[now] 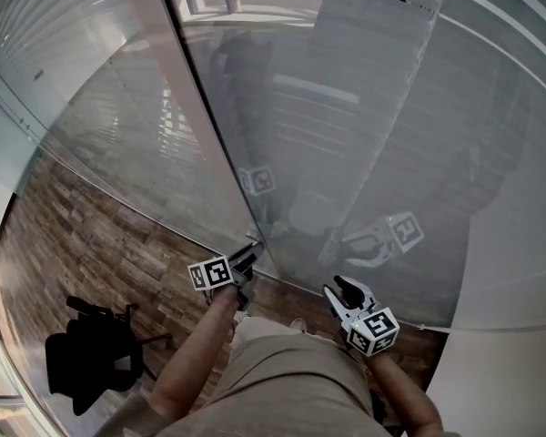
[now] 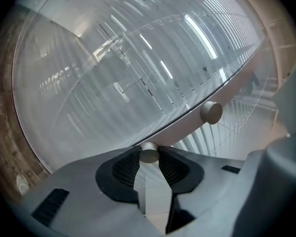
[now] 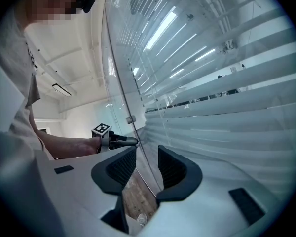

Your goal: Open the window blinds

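Your left gripper is clamped on 1 round knob on the window frame; the blinds lie behind the glass. Your right gripper hovers beside the glass, jaws apart, holding nothing

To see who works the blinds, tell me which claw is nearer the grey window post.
Left. The left claw grips a knob on the post; the right claw hangs open off to its side before the glass.
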{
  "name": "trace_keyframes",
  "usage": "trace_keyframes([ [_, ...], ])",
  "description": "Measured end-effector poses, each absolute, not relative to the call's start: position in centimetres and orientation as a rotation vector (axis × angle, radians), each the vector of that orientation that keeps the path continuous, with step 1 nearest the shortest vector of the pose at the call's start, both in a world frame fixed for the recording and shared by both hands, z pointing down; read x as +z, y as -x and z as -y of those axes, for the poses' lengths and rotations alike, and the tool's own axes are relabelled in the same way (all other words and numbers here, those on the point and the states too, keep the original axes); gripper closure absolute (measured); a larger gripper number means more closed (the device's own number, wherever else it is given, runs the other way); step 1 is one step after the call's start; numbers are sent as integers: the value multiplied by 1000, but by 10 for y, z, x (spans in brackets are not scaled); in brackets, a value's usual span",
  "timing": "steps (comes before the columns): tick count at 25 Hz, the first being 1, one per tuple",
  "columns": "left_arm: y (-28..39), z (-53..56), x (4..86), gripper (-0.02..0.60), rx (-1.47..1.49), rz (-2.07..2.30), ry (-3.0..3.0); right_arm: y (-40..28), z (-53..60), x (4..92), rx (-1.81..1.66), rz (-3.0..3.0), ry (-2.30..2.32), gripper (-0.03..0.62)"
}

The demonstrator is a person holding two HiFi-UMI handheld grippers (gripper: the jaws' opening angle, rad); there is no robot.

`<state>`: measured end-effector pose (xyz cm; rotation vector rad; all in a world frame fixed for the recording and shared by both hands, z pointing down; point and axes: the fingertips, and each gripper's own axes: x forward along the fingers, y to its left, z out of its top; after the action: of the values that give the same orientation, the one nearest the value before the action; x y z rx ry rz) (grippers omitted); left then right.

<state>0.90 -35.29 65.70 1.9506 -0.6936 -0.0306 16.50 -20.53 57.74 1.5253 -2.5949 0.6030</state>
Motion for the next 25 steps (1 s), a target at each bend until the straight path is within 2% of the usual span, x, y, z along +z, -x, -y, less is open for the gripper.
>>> trace_keyframes([
  [25, -12, 350, 658, 446, -346, 421, -1570, -165, 200, 578, 604, 2587, -1536, 457],
])
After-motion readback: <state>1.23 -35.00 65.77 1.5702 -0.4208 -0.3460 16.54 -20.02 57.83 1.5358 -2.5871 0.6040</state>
